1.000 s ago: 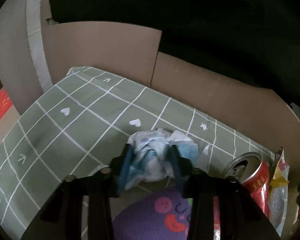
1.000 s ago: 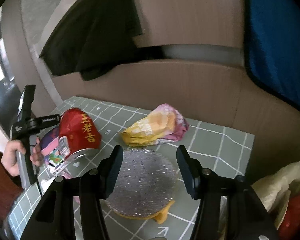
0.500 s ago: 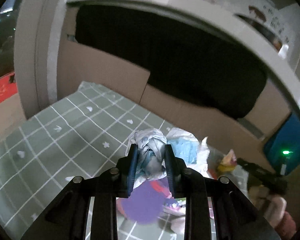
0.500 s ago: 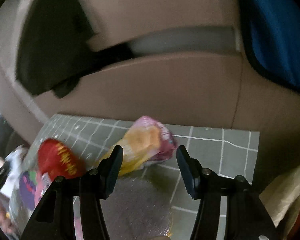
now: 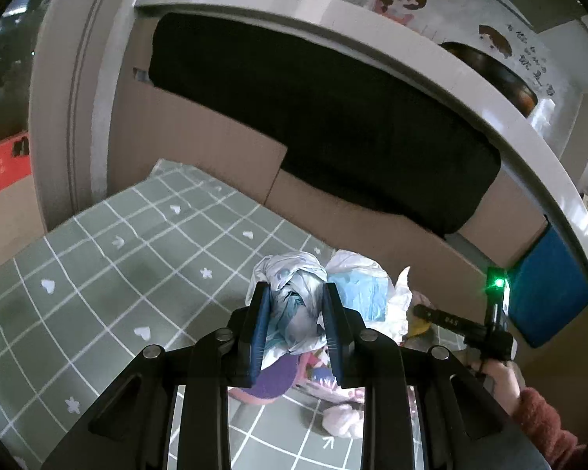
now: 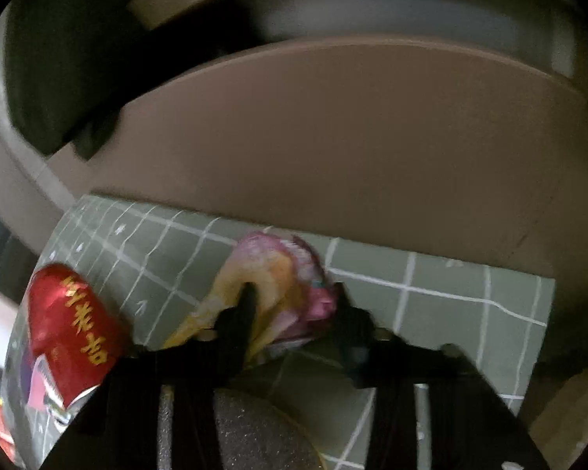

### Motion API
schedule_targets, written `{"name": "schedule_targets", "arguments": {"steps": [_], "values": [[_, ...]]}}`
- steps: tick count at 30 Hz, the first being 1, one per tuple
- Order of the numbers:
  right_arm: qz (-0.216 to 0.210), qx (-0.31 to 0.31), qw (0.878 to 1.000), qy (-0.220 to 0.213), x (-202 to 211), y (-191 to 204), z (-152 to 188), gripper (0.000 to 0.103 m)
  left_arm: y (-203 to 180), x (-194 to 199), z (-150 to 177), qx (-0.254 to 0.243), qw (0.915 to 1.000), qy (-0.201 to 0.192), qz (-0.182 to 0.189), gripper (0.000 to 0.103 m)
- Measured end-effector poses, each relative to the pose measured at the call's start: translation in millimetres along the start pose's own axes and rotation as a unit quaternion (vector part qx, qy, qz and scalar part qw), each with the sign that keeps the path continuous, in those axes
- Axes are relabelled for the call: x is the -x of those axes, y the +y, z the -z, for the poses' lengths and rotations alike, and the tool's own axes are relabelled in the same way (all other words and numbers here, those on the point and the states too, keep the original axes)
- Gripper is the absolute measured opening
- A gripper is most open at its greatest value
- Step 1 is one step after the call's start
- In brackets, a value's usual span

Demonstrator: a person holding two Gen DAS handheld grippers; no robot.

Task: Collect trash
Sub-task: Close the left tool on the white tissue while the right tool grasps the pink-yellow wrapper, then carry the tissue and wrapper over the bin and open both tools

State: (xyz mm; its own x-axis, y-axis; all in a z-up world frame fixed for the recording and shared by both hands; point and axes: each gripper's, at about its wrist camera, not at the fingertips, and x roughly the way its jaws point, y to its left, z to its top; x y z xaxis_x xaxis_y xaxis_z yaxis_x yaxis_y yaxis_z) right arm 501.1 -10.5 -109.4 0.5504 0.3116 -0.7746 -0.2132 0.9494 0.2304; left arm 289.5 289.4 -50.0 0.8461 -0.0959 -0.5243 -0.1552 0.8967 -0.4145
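- A crumpled white-and-blue wad [image 5: 294, 305] sits between the blue pads of the left gripper [image 5: 296, 323], which is clamped narrow on it and holds it above the green checked mat [image 5: 109, 274].
- Just right of the wad, a white plastic bag [image 5: 366, 286] with something light blue inside rests on the mat.
- Below the held wad lie a purple wrapper [image 5: 272, 382] and a small pink crumple [image 5: 343, 421], both near the camera.
- A pink-and-yellow snack bag [image 6: 278, 286] lies on the mat near its far edge. The right gripper [image 6: 294, 305] has a finger on each side of it; the picture is blurred, so I cannot tell whether the fingers are pressing it or only standing around it.
- A red can [image 6: 68, 325] with gold characters lies tilted at the left, just beside the snack bag.
- A grey glittery disc [image 6: 254, 431] sits near the camera, under the right gripper's body.
- In the left wrist view, the right gripper [image 5: 421, 311] shows at the right, held by a hand [image 5: 498, 380] in a red sleeve, with a green light lit on top.
- Brown cardboard [image 5: 200, 149] stands along the mat's far side, with a dark cloth [image 5: 313, 117] hanging over it.
- A blue panel [image 5: 548, 286] stands at the far right.
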Motion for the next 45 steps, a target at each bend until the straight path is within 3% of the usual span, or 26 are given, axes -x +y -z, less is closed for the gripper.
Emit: {"name": "schedule_targets", "arguments": {"steps": [3,4,12,20,30,38,45], "values": [[-0.021,0.031,0.999,-0.014,15.2,13.4,7.3,0.020,-4.3,1.0,6.0,0.002,0.9999,0.013,0.004,0.027],[-0.030,0.040,0.999,-0.020,23.8,18.3,9.9,0.012,-7.2,2.8,9.0,-0.001,0.9999,0.016,0.006,0.027],[-0.068,0.099,0.989,-0.082,113.6,43.3,29.4,0.013,-39.8,34.2,24.8,-0.027,0.9996,0.007,0.012,0.027],[-0.059,0.128,0.980,-0.140,191.2,40.2,53.4,0.013,-90.1,66.3,32.0,-0.076,0.9967,-0.031,0.005,0.027],[-0.018,0.100,0.975,-0.199,268.0,-21.5,89.5,0.013,-176.3,74.1,54.8,-0.144,0.9884,-0.027,0.041,0.027],[0.034,0.069,0.971,-0.229,319.4,-86.1,121.0,0.013,-269.3,61.8,88.4,-0.202,0.9745,-0.004,0.098,0.027],[0.077,0.042,0.968,-0.235,341.7,-138.5,142.4,0.013,-324.0,42.8,122.3,-0.234,0.9625,0.029,0.134,0.027]]}}
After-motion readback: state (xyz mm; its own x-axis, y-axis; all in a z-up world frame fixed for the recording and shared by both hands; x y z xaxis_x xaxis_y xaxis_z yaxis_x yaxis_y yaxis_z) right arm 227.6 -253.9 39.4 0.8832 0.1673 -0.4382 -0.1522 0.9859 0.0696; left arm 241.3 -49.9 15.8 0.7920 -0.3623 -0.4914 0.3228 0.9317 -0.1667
